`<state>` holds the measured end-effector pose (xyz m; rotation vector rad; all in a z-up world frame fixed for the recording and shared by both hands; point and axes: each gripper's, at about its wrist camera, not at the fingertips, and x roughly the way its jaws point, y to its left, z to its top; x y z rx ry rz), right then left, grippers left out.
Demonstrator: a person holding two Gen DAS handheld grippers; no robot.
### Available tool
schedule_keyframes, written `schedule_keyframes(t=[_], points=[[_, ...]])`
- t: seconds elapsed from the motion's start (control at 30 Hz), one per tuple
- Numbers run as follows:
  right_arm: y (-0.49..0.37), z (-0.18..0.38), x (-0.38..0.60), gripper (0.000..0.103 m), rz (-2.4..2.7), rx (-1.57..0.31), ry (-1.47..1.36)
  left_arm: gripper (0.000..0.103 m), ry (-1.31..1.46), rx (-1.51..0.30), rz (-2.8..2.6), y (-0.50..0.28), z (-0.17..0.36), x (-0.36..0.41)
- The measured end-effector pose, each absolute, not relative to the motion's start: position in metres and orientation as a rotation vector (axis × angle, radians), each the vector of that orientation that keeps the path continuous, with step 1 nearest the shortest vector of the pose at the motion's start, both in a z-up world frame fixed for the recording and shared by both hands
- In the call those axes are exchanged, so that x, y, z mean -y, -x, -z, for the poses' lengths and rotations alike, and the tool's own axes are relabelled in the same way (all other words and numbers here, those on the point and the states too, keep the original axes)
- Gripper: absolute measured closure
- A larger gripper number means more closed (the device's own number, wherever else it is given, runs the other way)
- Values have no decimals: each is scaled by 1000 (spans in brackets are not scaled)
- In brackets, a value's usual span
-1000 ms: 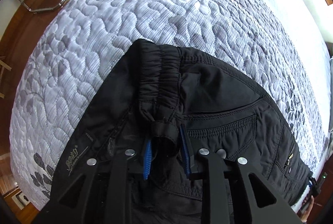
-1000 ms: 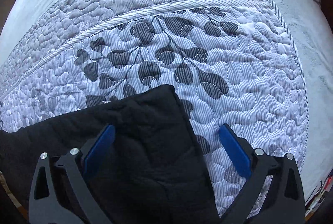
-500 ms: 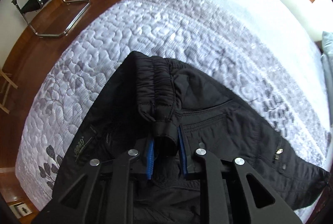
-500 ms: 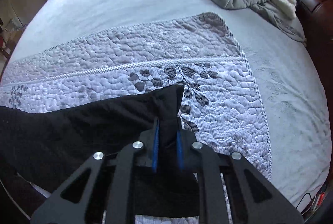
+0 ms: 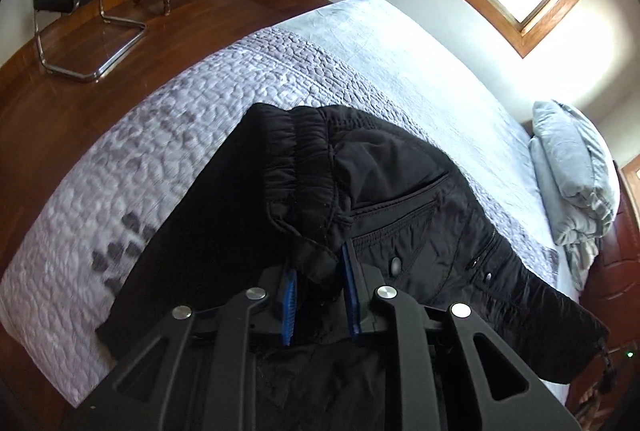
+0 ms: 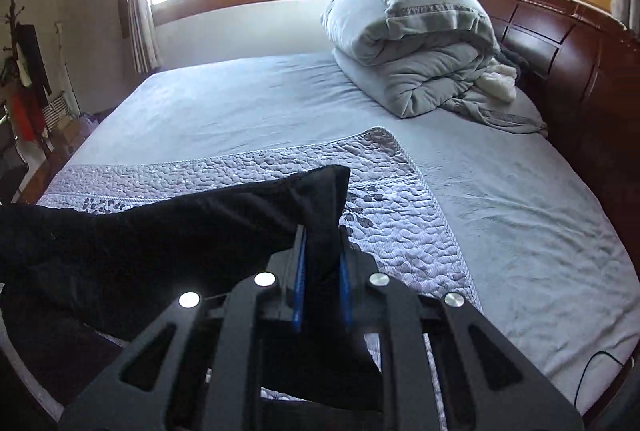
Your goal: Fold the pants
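Basically, both grips are thin, so slip is the main risk. The left hand-held gripper (image 5: 319, 285) is clamped on a bunched nub of the elastic waistband of the black pants (image 5: 384, 215), with only a small wad of cloth between the blue pads (image 5: 289, 305); the seat and pocket panel hang off toward 3 o'clock, and that weight could drag the wad out if the lift gets jerky. The right hand-held gripper (image 6: 322, 273) is pinched on the leg-end corner of the pants (image 6: 200, 231), cloth standing up to 12 o'clock between its pads, with the leg running off to 9 o'clock. I can't tell whether both layers of the leg are in that pinch; if only one is, the other would sag and the fold would come out skewed. Second risk: uneven height between the two ends would let the middle droop and drag on the quilted bed cover (image 5: 132, 167), dragging the lower layer out of line. The pants sit raised over the foot end of the bed (image 6: 500, 191), above the quilted strip. Pose: both grippers point forward and slightly down across the mattress, fingers side by side, left one tilted toward the window side at 1 o'clock, right one facing the rolled duvet (image 6: 416, 39) at 12 to 1 o'clock.
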<state>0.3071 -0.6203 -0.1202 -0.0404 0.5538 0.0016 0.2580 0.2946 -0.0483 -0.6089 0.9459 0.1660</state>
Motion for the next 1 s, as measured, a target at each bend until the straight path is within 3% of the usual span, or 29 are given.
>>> schedule_keyframes(t=[0.53,0.67,0.7,0.77,0.8,0.87,0.9,0.93,1.0], points=[[-161,232,693,90,134,-680,-132,82,703,-996,-246,-104,115,-314],[-144,267,689,83,157,-768,-123,80,688,-1007,-309,-84,126,-315],[-140,274,689,79,161,-784,-122,74,700,-1004,-324,-77,128,-316],[-135,286,686,55,175,-815,-101,56,719,-1008,-331,-67,130,-316],[-133,288,684,54,175,-819,-94,40,735,-1006,-342,-59,130,-315],[-129,293,680,46,186,-836,-81,28,755,-996,-363,-46,129,-312],[-127,294,681,41,192,-841,-83,17,766,-997,-367,-41,127,-311],[-124,293,682,33,204,-841,-90,14,785,-991,-372,-33,125,-309],[-117,288,685,32,212,-833,-117,12,818,-974,-356,-20,122,-305]])
